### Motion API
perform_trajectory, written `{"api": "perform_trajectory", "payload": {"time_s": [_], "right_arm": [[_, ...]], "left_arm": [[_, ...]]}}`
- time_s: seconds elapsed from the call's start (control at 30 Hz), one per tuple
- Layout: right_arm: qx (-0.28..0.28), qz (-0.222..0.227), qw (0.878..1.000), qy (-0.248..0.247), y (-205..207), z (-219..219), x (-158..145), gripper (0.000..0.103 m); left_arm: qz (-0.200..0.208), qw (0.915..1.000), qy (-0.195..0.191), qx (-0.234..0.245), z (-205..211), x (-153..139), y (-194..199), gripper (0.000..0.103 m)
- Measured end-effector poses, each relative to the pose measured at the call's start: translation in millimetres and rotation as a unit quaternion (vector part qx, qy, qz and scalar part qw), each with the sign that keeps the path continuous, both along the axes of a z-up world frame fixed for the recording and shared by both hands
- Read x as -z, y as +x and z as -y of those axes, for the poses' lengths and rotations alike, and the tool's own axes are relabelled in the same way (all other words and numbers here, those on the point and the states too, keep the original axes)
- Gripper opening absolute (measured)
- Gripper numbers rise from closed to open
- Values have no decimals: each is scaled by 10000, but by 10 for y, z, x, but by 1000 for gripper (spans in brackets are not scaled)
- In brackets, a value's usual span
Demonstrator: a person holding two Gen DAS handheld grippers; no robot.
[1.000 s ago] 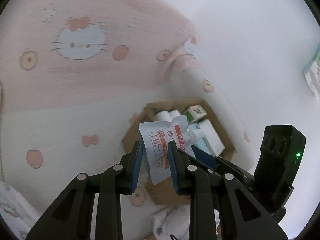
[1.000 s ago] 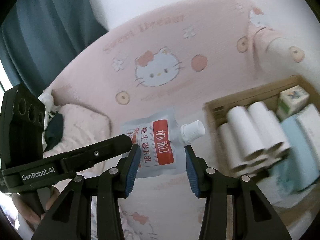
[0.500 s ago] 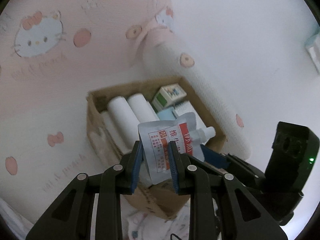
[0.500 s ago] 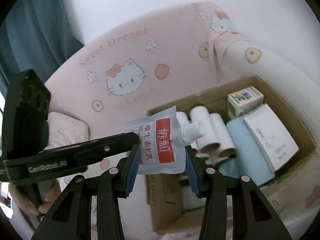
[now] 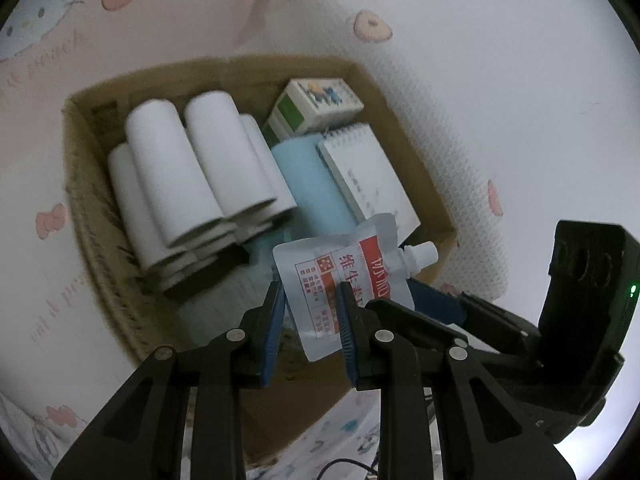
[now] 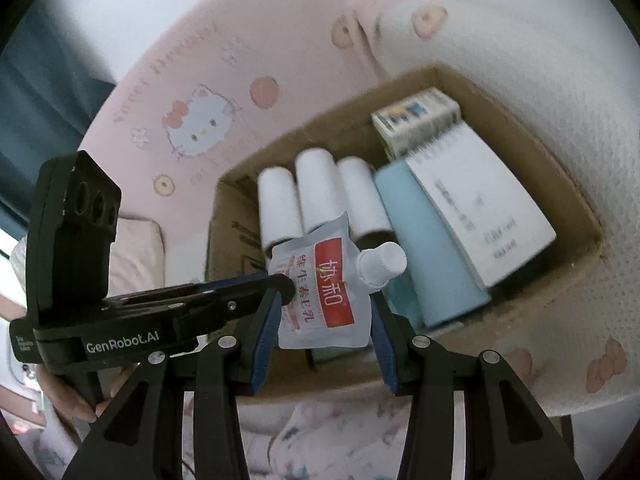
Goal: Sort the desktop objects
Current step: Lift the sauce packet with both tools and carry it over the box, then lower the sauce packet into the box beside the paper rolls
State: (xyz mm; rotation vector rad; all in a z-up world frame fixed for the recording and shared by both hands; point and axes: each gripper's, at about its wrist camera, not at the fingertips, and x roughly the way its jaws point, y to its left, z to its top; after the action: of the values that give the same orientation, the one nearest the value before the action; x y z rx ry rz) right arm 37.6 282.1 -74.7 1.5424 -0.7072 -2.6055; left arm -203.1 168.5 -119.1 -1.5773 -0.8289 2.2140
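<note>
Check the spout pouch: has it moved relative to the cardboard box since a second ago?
Yes. The spout pouch, held by both grippers, has travelled toward the cardboard box and now hangs over its near edge.

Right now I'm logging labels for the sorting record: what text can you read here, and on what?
"协和" on the pouch's red panel.
"维生素E乳" beside it on the pouch.
"GenRobot.AI" on the left gripper's body, seen from the right wrist.
Pink script on the bedding: too blurred.
Notepad print: too blurred.
Small box: unreadable.

Left gripper (image 5: pixel 310 320) and right gripper (image 6: pixel 324 324), jaws clamped, angled downward
</note>
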Motion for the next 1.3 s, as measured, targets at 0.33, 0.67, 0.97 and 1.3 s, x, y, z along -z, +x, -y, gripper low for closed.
{"api": "perform_trajectory", "payload": {"time_s": [0.33, 0.67, 0.97, 1.3], "right_arm": [[-894, 1185, 9887, 185, -247, -71, 299, 40], [-1306, 1829, 9736, 409, -333, -8, 379, 32], [-1170, 1716, 9755, 724, -350, -101, 178, 29], [-1296, 1570, 9769, 648, -326, -246, 134, 28]], "left_arm": [[1072, 9939, 211, -177, -100, 457, -230, 27], [1564, 9869, -326, -231, -137, 514, -291, 27], [732, 9973, -79, 21, -108, 307, -350, 27], [136, 9993, 53, 352, -165, 269, -608, 30]]}}
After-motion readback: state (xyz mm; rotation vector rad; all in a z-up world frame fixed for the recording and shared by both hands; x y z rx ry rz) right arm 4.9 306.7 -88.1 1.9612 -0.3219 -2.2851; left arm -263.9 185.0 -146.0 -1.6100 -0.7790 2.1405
